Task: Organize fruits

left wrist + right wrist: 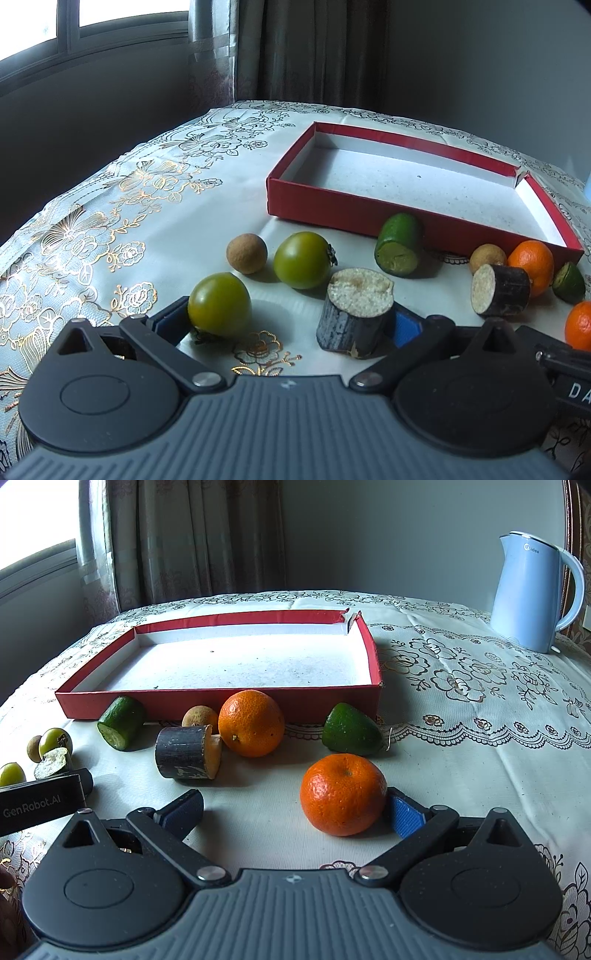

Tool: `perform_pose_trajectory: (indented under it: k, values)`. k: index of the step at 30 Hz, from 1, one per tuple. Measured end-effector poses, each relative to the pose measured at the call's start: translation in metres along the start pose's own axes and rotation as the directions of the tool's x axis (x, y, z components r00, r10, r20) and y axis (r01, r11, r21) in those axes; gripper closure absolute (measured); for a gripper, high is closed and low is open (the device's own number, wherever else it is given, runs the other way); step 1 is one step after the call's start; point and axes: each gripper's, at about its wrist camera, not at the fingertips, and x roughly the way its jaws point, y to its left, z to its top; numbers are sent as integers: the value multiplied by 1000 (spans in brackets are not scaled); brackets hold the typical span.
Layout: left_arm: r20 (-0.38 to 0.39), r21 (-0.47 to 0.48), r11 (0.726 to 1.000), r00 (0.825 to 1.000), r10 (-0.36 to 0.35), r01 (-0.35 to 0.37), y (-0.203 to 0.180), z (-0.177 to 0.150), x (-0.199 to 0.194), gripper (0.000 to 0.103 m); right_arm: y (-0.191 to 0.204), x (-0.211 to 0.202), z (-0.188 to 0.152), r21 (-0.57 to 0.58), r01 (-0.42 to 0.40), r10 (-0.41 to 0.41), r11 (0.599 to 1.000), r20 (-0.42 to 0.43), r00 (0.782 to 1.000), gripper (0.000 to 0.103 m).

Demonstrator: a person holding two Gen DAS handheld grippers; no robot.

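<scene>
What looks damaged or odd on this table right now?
The red box has a torn far-right corner, where the walls gape apart. Its floor is speckled with dirt, and no fruit is in it yet. Otherwise nothing looks spilled.

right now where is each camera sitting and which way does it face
Left wrist: low over the tablecloth, facing the red box and window; its own open left gripper flanks a green tomato and sugarcane piece.
Right wrist: low, facing the box and kettle; open right gripper beside an orange.
Shared: box, fruits.
</scene>
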Motion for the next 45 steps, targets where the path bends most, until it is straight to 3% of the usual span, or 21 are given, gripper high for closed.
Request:
perform_pose_trajectory:
  k: [34, 45]
  values:
    - [0, 0, 1000, 1000, 1, -1, -1, 0, 0, 0, -4, -1, 0, -5, -24, 24, 1000, -1, 1000, 0]
    - [1, -3, 1000, 1000, 0, 0, 0, 0, 0, 0, -20, -7, -3, -49, -134, 134, 990, 2, 991, 0]
